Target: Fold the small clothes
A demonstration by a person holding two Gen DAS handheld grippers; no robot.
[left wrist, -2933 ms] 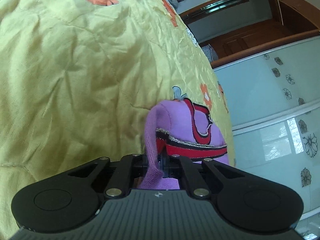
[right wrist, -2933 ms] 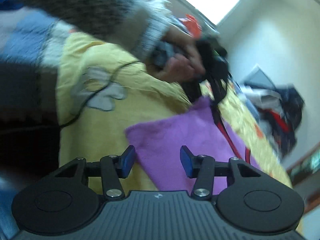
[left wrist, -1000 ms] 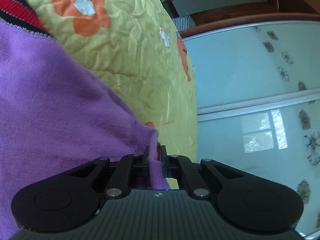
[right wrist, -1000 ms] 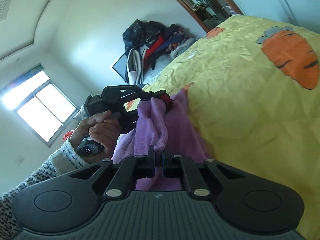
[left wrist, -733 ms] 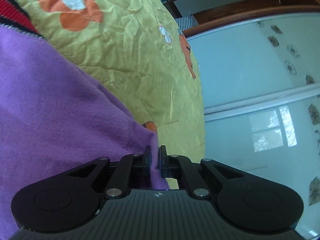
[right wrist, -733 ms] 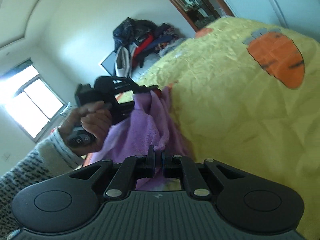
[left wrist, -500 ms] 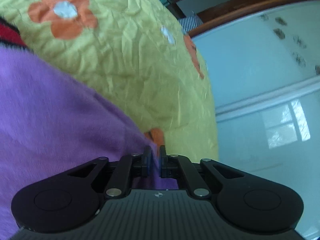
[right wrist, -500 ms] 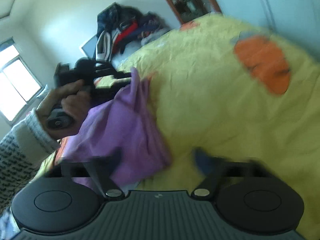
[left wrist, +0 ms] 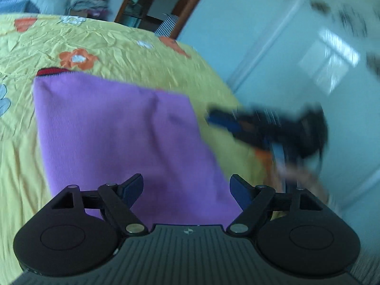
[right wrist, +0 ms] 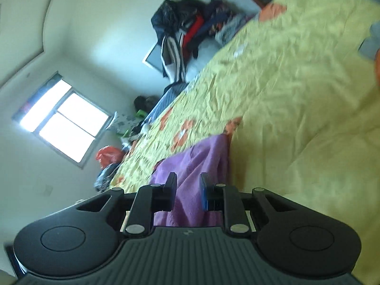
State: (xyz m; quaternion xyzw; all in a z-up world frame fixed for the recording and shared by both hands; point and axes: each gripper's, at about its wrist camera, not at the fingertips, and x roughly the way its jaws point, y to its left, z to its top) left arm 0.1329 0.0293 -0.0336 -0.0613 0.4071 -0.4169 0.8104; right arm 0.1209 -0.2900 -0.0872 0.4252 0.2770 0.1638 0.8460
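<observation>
the purple garment lay flat on the yellow bedspread as a tidy rectangle, a red trim showing at its far edge, so one fold looked done. the left gripper hung over it with jaws wide and empty, while the right gripper had jaws narrowly apart, holding nothing; any further fold was left.
</observation>
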